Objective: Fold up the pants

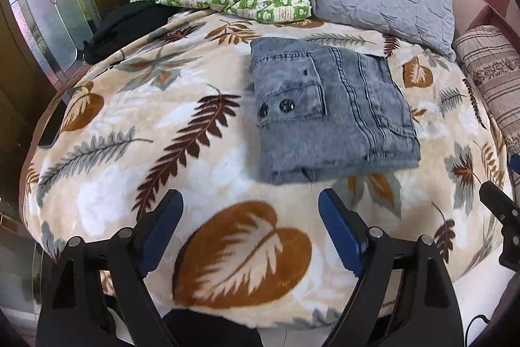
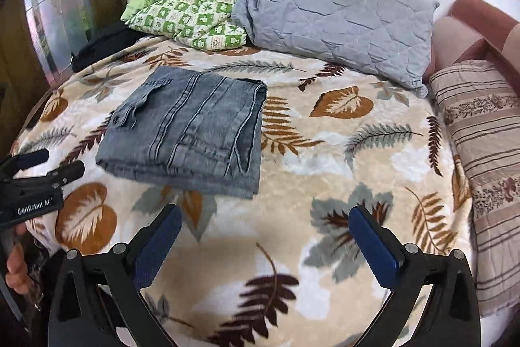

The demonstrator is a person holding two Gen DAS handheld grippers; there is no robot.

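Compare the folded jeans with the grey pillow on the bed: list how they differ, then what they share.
1. The jeans are faded denim with seams and buttons; the pillow is quilted.
2. The jeans lie flat, mid-bed; the pillow sits puffed at the head.
3. The jeans look smaller than the pillow.
Shared: both greyish-blue, both resting on the leaf-print blanket.

A wide stretch of bare blanket (image 2: 325,158) is left open between the folded pants (image 2: 185,132) at 10 o'clock and the striped pillow (image 2: 487,152) at 3 o'clock. The far edge at 12 o'clock is blocked by a grey quilt (image 2: 334,12) and a green quilt (image 2: 188,15).
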